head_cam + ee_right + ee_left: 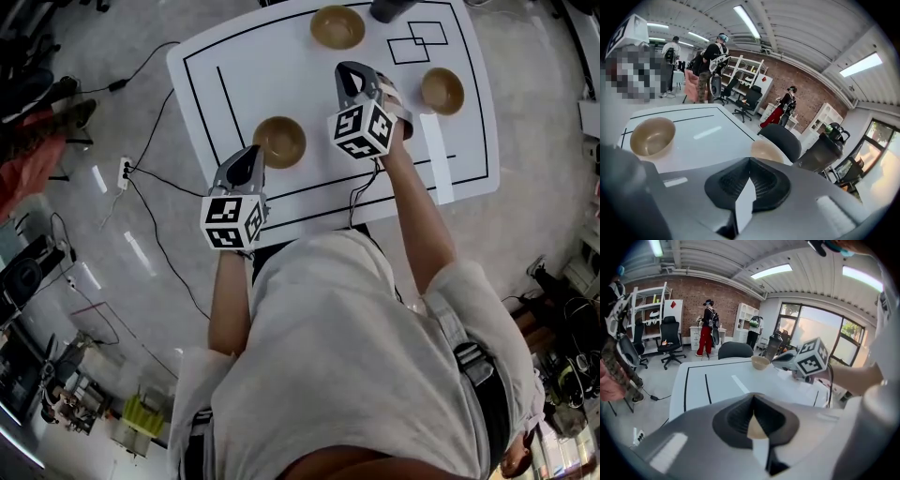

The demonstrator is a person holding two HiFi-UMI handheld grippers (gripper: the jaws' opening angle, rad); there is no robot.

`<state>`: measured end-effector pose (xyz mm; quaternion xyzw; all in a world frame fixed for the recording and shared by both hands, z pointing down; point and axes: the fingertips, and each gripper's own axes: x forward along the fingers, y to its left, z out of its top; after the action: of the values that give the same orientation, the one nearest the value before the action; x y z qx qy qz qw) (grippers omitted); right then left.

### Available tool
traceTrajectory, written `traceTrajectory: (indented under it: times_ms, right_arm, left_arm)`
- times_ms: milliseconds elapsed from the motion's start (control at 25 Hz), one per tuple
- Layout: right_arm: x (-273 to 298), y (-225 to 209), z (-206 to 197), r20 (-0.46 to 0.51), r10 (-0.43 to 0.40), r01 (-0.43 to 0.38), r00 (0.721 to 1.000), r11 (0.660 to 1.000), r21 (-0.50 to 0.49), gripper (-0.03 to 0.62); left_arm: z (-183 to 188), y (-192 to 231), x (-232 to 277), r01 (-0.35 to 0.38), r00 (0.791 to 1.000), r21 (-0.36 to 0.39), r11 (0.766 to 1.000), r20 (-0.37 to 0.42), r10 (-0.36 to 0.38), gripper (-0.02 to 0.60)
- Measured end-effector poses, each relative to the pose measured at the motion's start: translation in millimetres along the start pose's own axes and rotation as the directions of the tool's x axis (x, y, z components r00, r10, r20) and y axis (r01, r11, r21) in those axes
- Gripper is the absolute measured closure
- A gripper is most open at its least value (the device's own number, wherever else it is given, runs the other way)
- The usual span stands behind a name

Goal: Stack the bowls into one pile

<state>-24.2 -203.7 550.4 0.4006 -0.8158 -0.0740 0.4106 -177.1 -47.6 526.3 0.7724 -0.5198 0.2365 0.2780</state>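
Observation:
Three tan bowls stand apart on the white table (234,66): a far bowl (337,26), a right bowl (442,90) and a near bowl (279,142). My left gripper (251,155) hovers just left of the near bowl, jaws shut and empty. My right gripper (349,70) hangs over the table's middle, pointing at the far bowl, also shut on nothing. In the right gripper view the far bowl (766,151) lies just past the shut jaws and the near bowl (652,136) is at left. The left gripper view shows the far bowl (760,363) beside my right gripper (787,359).
A dark bottle (389,9) stands at the table's far edge, right of the far bowl. Black lines and a white tape strip (436,155) mark the tabletop. Cables and a power strip (124,169) lie on the floor at left. People and office chairs are in the background.

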Motion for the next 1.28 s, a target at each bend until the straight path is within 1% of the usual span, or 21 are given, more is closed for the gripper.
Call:
traceTrajectory:
  times_ms: [80, 200, 320, 520, 680, 880, 960, 1160, 1280]
  right_arm:
    - [6, -1, -2, -0.02, -0.016, 0.015, 1.0, 0.999, -0.039, 0.592]
    - [18, 0, -8, -0.055, -0.019, 0.015, 0.998, 0.997, -0.074, 0.56]
    - [30, -2, -17, -0.086, -0.032, 0.022, 0.996, 0.993, -0.118, 0.548]
    - [48, -6, -20, -0.107, -0.079, 0.052, 0.991, 0.971, -0.235, 0.534]
    - [59, -7, -19, -0.106, -0.09, 0.056, 0.99, 0.957, -0.286, 0.534]
    - [72, -4, -27, -0.122, -0.107, 0.057, 0.987, 0.932, -0.358, 0.5]
    - [75, -5, -25, -0.126, -0.117, 0.063, 0.985, 0.927, -0.371, 0.503]
    - [69, -2, -13, -0.106, -0.113, 0.065, 0.988, 0.924, -0.376, 0.55]
    - [63, -2, -13, -0.09, -0.107, 0.066, 0.99, 0.923, -0.379, 0.563]
  left_arm:
    - [0, 2, 1, 0.007, 1.0, -0.008, 1.0, 0.004, -0.007, 0.58]
    - [2, 8, 0, -0.002, 1.0, -0.015, 1.0, 0.015, 0.003, 0.58]
    - [2, 11, 0, -0.011, 1.0, -0.029, 1.0, 0.019, 0.012, 0.58]
    - [-9, 17, -9, -0.032, 0.999, -0.052, 0.998, 0.007, 0.032, 0.58]
    - [-9, 20, -13, -0.044, 0.999, -0.065, 0.997, 0.01, 0.045, 0.58]
    - [-10, 15, -15, -0.037, 0.999, -0.057, 0.998, 0.025, 0.039, 0.58]
    - [-10, 15, -17, -0.033, 0.999, -0.058, 0.998, 0.023, 0.034, 0.58]
    - [-8, 21, -21, -0.029, 0.999, -0.056, 0.998, 0.023, 0.031, 0.58]
    - [-7, 19, -18, -0.026, 0.999, -0.051, 0.998, 0.023, 0.027, 0.58]
